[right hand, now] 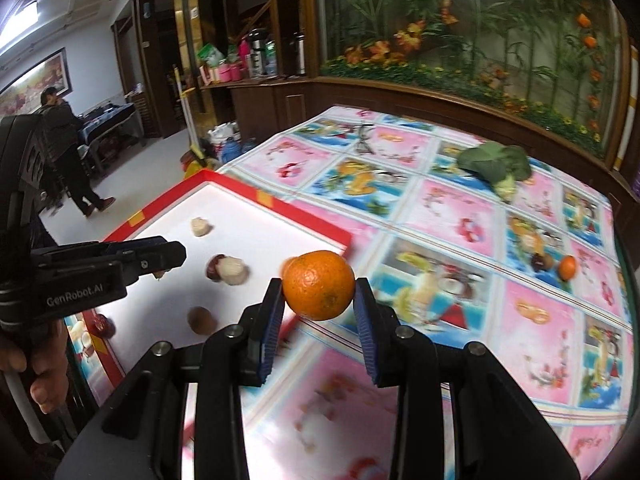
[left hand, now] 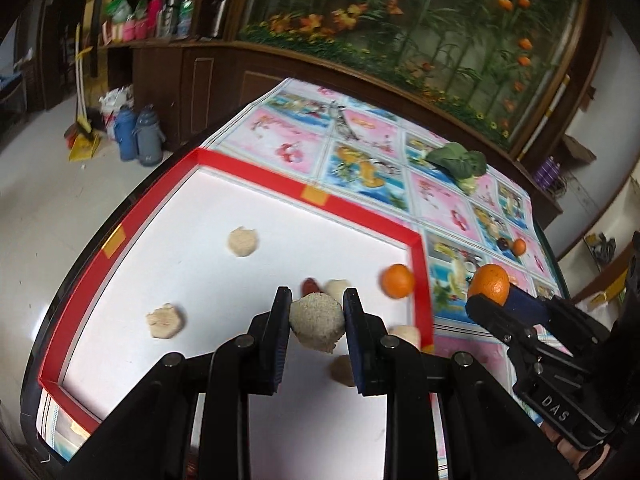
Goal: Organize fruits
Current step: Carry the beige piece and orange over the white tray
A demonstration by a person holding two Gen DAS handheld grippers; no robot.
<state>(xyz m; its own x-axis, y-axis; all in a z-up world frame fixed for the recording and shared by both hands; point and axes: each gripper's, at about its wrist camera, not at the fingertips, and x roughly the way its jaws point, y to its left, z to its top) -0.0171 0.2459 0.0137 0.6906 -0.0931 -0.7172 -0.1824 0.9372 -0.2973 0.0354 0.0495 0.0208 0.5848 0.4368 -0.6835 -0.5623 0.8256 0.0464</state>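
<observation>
L gripper (left hand: 316,320): your jaws are clamped on a pale, rough lump (left hand: 317,322), held over the white tray (left hand: 224,280) w/ red rim. Looks light, crumbly, so squeeze easy, grip across the widest part. R gripper (right hand: 319,308): jaws pinch an orange (right hand: 319,285) at its middle, above the patterned tablecloth (right hand: 460,216) just beside the tray. Orange looks firm, skin a bit slick, round, so keep pads centred or it may roll out. Another orange (left hand: 397,281) sits inside the tray corner; more small fruit (right hand: 567,267) far across the cloth.
</observation>
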